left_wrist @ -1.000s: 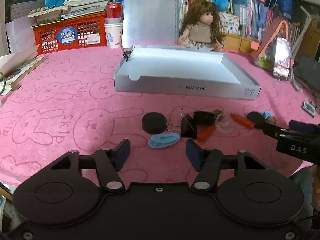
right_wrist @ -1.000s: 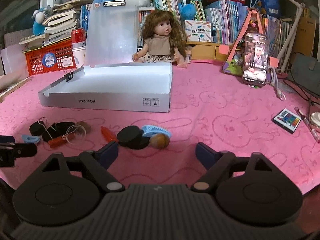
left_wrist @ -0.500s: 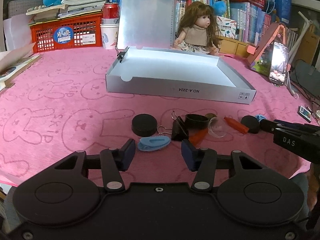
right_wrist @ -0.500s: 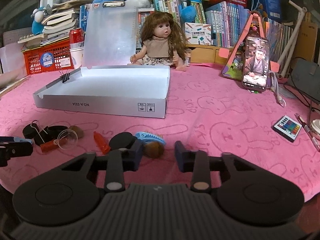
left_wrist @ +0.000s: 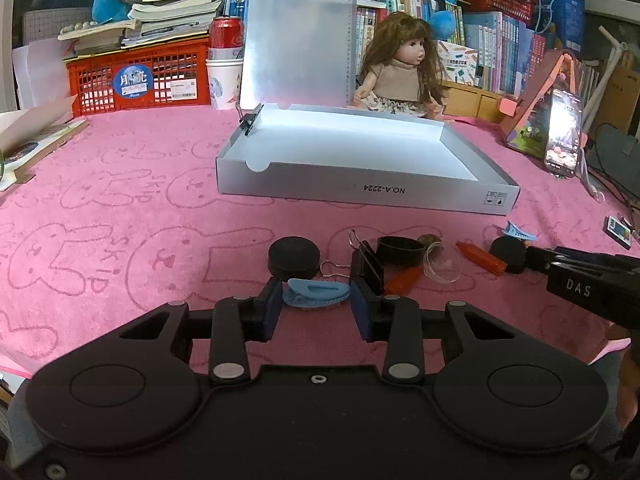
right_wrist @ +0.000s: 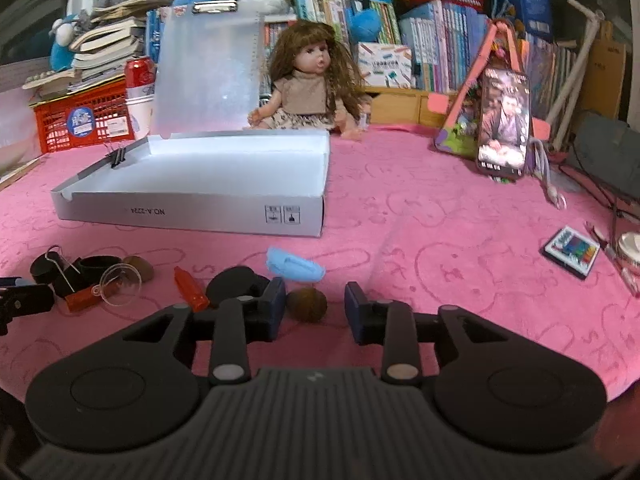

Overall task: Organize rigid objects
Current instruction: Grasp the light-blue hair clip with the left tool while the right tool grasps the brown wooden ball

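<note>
The left tongs [left_wrist: 316, 310] sat low over the table [left_wrist: 120, 200], which was covered by a pink towel with bunny drawings. A small light blue plastic hair clip [left_wrist: 316, 294] lay between their two blue pads. The jaws had just been closing in on it, and both pads looked to be touching its ends, so the left tongs were grasping the clip.

Just behind the clip sat a round black cap [left_wrist: 294, 258] and a black metal binder clip [left_wrist: 366, 266] with wire handles. Next to those were a black ring-shaped band [left_wrist: 400, 250], an orange plastic tube [left_wrist: 402, 280], a clear little plastic funnel [left_wrist: 442, 266] and a second orange tube [left_wrist: 482, 258].

The right tongs [right_wrist: 316, 308] were released, and their jaws had just been opening wider. A small brown round nut [right_wrist: 307, 305] sat on the towel between the pads, near the left one, but nothing squeezed it. A second light blue hair clip [right_wrist: 294, 267] lay just behind it, and a second black round cap [right_wrist: 236, 286] was beside the left pad.

Farther back, a flat grey cardboard box [left_wrist: 360, 190] stood open on the table, with a black clip [left_wrist: 250, 120] pinched on its left wall. A doll with long brown hair [left_wrist: 400, 72] sat behind the box.
</note>
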The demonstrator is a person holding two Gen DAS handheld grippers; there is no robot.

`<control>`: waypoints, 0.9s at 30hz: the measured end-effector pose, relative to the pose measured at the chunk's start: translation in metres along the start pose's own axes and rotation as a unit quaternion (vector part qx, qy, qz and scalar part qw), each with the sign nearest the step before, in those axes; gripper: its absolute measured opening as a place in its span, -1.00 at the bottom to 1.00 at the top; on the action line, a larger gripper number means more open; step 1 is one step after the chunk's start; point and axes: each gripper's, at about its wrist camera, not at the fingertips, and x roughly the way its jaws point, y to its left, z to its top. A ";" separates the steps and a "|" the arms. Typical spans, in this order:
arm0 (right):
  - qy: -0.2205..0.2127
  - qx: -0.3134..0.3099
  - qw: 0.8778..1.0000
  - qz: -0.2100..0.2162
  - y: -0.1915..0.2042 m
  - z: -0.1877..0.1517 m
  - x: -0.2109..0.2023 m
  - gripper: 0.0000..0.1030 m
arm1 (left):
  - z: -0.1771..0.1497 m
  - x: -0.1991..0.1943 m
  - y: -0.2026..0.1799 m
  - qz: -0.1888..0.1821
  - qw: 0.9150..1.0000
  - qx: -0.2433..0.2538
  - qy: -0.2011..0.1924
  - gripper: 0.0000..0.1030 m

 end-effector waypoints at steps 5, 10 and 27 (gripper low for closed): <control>-0.020 -0.019 1.000 -0.013 0.007 -0.008 -0.001 0.02 | -0.003 0.001 -0.003 0.008 1.000 0.005 -0.008 -0.29; -0.029 -0.020 0.999 -0.009 0.006 -0.010 -0.002 -0.19 | -0.004 0.002 -0.005 0.013 1.000 0.011 -0.014 -0.31; -0.053 -0.021 0.998 0.008 0.011 -0.010 -0.014 -0.49 | 0.006 -0.017 -0.003 0.005 0.999 0.018 -0.044 -0.45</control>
